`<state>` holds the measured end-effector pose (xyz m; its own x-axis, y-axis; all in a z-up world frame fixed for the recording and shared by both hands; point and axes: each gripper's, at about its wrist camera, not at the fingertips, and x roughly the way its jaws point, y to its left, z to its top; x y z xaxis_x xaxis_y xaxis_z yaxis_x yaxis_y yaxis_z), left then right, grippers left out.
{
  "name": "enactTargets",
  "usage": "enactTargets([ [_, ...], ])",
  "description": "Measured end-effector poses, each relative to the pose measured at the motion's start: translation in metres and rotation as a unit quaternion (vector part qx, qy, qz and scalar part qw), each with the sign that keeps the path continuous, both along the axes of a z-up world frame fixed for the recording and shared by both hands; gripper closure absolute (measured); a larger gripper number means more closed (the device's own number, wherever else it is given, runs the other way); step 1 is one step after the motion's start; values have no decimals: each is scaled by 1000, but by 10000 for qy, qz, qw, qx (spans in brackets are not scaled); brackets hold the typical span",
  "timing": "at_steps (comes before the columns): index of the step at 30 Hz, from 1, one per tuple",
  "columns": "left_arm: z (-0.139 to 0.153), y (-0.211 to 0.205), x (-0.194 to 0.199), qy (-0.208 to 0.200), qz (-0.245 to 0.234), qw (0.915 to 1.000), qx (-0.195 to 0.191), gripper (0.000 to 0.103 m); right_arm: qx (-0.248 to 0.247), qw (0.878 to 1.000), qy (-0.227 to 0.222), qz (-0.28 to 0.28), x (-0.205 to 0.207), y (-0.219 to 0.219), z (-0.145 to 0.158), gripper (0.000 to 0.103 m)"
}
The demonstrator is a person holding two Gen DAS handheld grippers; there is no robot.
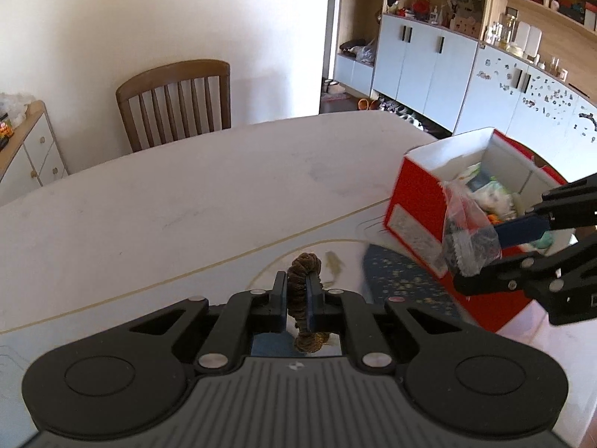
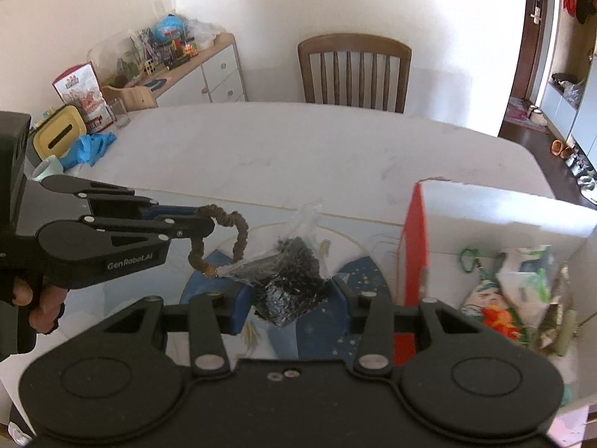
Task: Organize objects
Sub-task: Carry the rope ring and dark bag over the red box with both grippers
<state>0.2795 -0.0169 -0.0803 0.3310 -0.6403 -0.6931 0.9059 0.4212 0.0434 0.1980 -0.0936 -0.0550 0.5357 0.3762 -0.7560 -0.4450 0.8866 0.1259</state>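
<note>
My left gripper (image 1: 296, 280) is shut on a brown, ribbed hair tie (image 1: 304, 265) and holds it above the white table (image 1: 168, 205). In the right wrist view the hair tie (image 2: 238, 239) hangs as a loop from the left gripper (image 2: 205, 220). My right gripper (image 2: 291, 295) is shut on a clear plastic bag of dark bits (image 2: 294, 276), held over a blue patterned mat (image 2: 335, 328). The bag (image 1: 468, 239) and right gripper (image 1: 481, 257) hang in front of an open red box (image 1: 418, 201). Inside the white-lined box (image 2: 503, 209) lie several small items.
A wooden chair (image 2: 354, 71) stands at the table's far side. On the table's far left are a yellow tissue box (image 2: 56, 134), blue gloves (image 2: 89, 149), a glass (image 2: 119, 112) and a cup (image 2: 46, 168). A person's hand (image 2: 37, 306) holds the left gripper.
</note>
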Motion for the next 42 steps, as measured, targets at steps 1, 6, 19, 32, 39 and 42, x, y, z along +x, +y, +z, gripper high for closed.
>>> enactTargets([
  [1,3,0,-4,-4,-7,10000,-26,94,2,10000,-22,-7,-3,-4,4,60],
  [6,22,-1,-29,-12,-14,9999,-124,94,25,9999,-120,1,-14,-27,20,60],
  [19,46,-45,-90,-21,-237,9995,-223,94,144,9992,-320,-190,-24,-103,34,60],
  [32,40,-123,-148,-31,-700,9973,-204,94,51,9979,-317,-567,-12,-186,21,60],
  [39,31,-164,-175,-38,-989,9950,-130,94,-136,9965,-247,-793,0,-224,6,60],
  [42,27,-178,-183,-2,-1140,9934,-80,94,-270,9960,-233,-818,6,-234,-4,60],
])
